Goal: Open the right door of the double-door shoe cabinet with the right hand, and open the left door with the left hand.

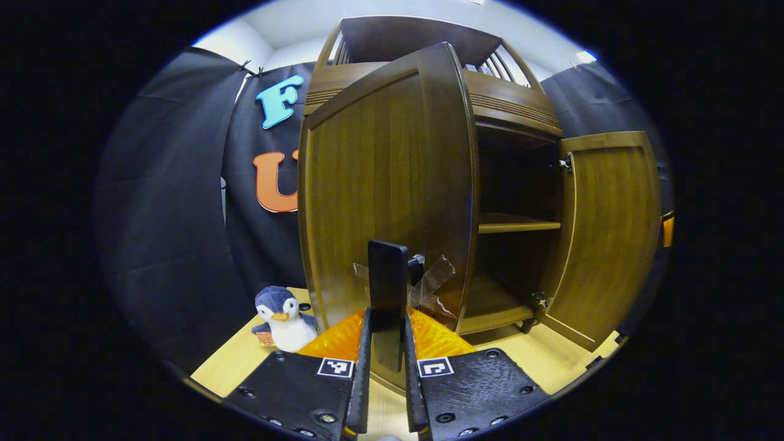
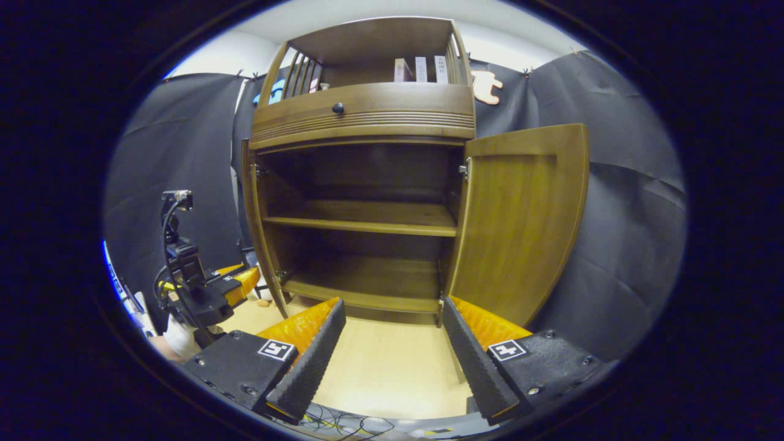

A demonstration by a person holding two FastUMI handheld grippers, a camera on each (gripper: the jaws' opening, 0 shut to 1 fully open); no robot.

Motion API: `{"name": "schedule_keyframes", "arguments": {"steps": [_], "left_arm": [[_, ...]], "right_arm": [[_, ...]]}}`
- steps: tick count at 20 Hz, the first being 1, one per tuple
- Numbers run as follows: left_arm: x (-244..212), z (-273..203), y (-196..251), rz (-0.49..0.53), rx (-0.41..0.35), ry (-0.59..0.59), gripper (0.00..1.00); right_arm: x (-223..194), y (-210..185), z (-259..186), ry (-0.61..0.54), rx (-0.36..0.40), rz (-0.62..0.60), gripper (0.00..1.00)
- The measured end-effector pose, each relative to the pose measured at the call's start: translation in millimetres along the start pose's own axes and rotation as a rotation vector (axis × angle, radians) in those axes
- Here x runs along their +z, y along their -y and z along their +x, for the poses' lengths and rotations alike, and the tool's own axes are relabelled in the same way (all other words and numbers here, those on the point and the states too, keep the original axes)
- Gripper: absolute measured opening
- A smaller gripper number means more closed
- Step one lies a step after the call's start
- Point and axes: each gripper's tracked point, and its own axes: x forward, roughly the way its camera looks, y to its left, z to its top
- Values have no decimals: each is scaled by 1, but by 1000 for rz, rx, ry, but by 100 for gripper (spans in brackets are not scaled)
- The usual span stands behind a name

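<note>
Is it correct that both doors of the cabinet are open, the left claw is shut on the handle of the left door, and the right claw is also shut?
Not quite. The right claw is open, with a wide gap between its fingers, as the right gripper view shows. The rest holds: both the left door and right door are open, and the left claw is shut on the handle.

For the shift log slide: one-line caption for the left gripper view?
Left hand-held gripper shut on the left door's handle, left door swung out; right door already open.
</note>
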Motion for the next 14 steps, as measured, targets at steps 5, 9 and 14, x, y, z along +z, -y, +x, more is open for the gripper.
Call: {"name": "schedule_keyframes", "arguments": {"steps": [5, 9, 14], "left_arm": [[-1, -11, -16, 3, -18, 9, 23], [-3, -16, -25, 13, 8, 6, 23], [-5, -25, -50, -2, 57, 12, 22]], "right_arm": [[0, -17, 5, -3, 45, -12, 100], [-2, -24, 7, -7, 60, -14, 100], [-2, -28, 10, -12, 61, -8, 100]]}}
